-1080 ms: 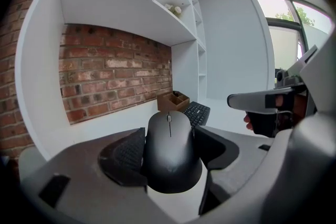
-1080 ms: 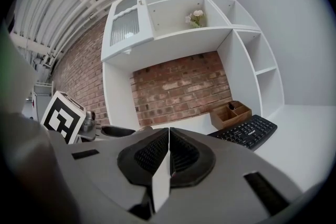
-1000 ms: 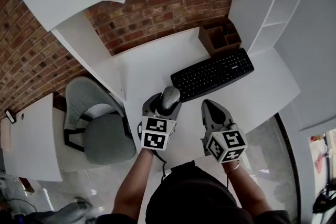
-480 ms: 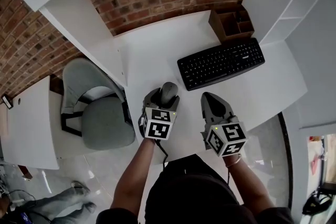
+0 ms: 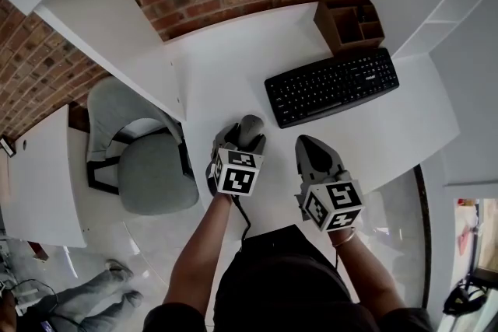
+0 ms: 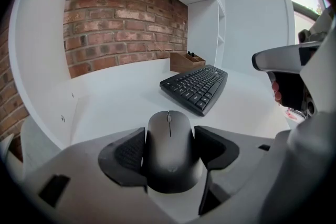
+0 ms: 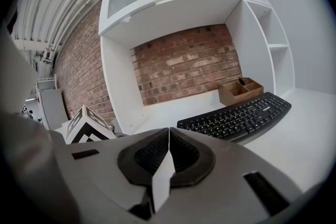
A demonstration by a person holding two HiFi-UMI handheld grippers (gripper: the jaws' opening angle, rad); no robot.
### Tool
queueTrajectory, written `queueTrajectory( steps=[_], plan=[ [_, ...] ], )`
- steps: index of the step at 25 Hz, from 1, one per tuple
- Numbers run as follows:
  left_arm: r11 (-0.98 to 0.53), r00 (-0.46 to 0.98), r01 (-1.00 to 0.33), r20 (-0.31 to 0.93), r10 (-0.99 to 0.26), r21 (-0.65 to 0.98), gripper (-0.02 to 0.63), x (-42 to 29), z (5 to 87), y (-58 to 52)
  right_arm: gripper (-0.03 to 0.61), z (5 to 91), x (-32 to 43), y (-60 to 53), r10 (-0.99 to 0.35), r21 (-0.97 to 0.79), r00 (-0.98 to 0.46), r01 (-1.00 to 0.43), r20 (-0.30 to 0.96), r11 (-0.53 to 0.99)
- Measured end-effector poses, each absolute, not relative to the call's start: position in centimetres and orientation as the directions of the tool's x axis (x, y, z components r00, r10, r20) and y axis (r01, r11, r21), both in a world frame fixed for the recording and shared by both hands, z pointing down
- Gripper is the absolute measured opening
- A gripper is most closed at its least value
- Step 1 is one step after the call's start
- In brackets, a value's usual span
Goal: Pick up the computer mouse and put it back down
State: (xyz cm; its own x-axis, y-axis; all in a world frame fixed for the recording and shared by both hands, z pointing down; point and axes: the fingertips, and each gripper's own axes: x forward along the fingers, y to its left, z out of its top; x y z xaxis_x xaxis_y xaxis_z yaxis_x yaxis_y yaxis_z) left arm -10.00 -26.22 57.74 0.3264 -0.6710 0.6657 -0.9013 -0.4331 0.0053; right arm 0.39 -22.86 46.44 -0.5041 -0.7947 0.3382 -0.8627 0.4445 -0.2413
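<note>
A dark grey computer mouse (image 6: 170, 144) sits between the jaws of my left gripper (image 6: 170, 139), which is shut on its sides. In the head view the mouse (image 5: 250, 130) is over the white desk (image 5: 226, 74), left of the keyboard's near corner, with the left gripper (image 5: 243, 134) behind it. I cannot tell whether the mouse touches the desk. My right gripper (image 5: 310, 148) hovers at the desk's front edge to the right. Its jaws are pressed together with nothing between them (image 7: 168, 152).
A black keyboard (image 5: 333, 85) lies on the desk to the right of the mouse. A brown wooden organiser (image 5: 348, 23) stands behind it against the brick wall. White shelving rises on the right. A grey chair (image 5: 148, 167) stands left of the desk.
The head view has shifted. My left gripper keeps hold of the mouse, which now sits a little farther from the keyboard's left end. The right gripper stays shut in place.
</note>
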Motion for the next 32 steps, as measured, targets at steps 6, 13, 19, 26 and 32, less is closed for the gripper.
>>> queueTrajectory(
  steps=[6,13,19,26,32],
  plan=[
    [-0.428,0.309,-0.904,0.699,-0.645,0.005,0.302,-10.4,59.1,-26.6,0.005,47.0,0.3,-23.3,-0.789,-0.242,-0.503,-0.863,0.352,0.442],
    [-0.449,0.325,-0.893,0.689,-0.648,-0.001,0.302,-10.0,59.3,-26.9,0.005,47.6,-0.3,-23.6,-0.776,-0.252,-0.52,-0.854,0.358,0.456],
    [-0.448,0.337,-0.894,0.675,-0.657,0.012,0.307,-9.9,59.3,-27.0,0.005,47.8,-0.8,-23.7,-0.768,-0.253,-0.529,-0.848,0.36,0.465],
    [-0.429,0.352,-0.902,0.649,-0.675,0.043,0.311,-10.1,58.6,-26.7,0.005,47.6,-0.8,-23.2,-0.77,-0.249,-0.526,-0.85,0.36,0.464],
    [-0.404,0.332,-0.915,0.598,-0.729,0.016,0.311,-10.7,55.2,-26.7,0.005,47.1,-0.2,-22.9,-0.785,-0.242,-0.513,-0.858,0.349,0.453]
  ],
)
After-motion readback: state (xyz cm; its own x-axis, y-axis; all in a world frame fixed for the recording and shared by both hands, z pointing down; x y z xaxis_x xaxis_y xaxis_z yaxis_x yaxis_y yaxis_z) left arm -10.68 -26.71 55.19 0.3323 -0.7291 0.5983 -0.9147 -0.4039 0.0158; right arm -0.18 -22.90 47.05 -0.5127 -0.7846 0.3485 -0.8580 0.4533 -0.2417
